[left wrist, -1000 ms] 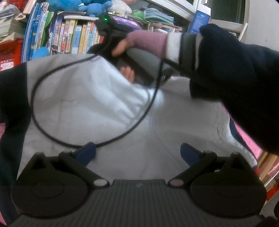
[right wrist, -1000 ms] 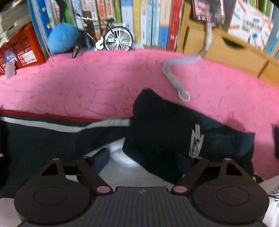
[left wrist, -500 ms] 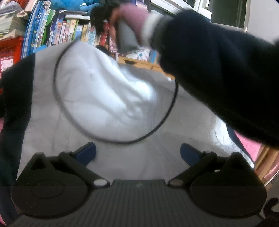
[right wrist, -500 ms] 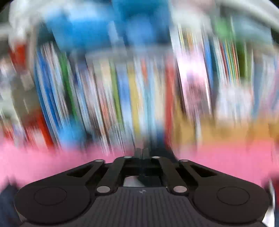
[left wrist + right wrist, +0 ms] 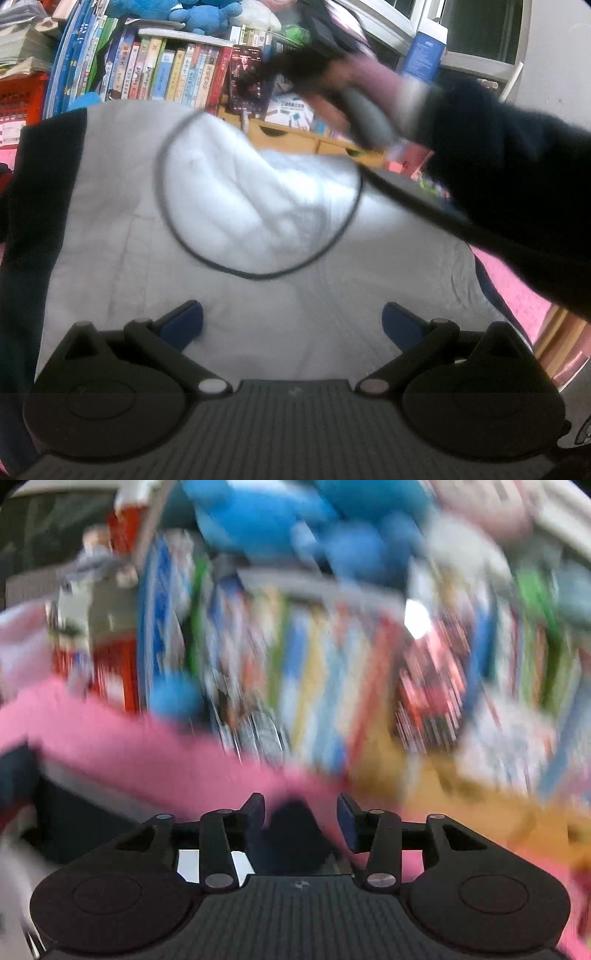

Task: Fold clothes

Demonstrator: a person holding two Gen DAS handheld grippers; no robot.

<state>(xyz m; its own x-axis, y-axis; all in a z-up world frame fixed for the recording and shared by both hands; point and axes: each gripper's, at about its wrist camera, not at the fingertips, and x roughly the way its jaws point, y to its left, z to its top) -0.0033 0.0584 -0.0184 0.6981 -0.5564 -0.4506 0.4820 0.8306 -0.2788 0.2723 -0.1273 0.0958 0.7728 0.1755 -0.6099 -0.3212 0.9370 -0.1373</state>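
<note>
Pink surface point(image 5: 517, 291) under everything; whether bed or tabletop, you cannot tell. Your garment point(image 5: 229, 236), pale grey lining up with dark navy edges, spreads across most of the left wrist view, lying flat and wrinkled on the pink, its near part right under your left gripper point(image 5: 291, 325). Behind it, a shelf of upright books point(image 5: 170, 74) with blue plush toys point(image 5: 207, 14) on top and a wooden drawer box point(image 5: 295, 136) to the right. Your right arm in a dark sleeve point(image 5: 517, 177) reaches in from the right above the garment; your right hand point(image 5: 354, 99) grips the grey handle of the other tool, blurred. A black cable point(image 5: 258, 275) hangs from it in a loop over the lining. Left fingers point(image 5: 184, 321) stand wide apart, nothing between them, blue pads just over the cloth. Right wrist view is heavily smeared: books, blue toys, pink band. Your right gripper point(image 5: 301, 825) has its fingers point(image 5: 255, 812) part-spread and opening; a dark navy fold of the garment shows in the gap, pads not pressing it as far as you can see.
</note>
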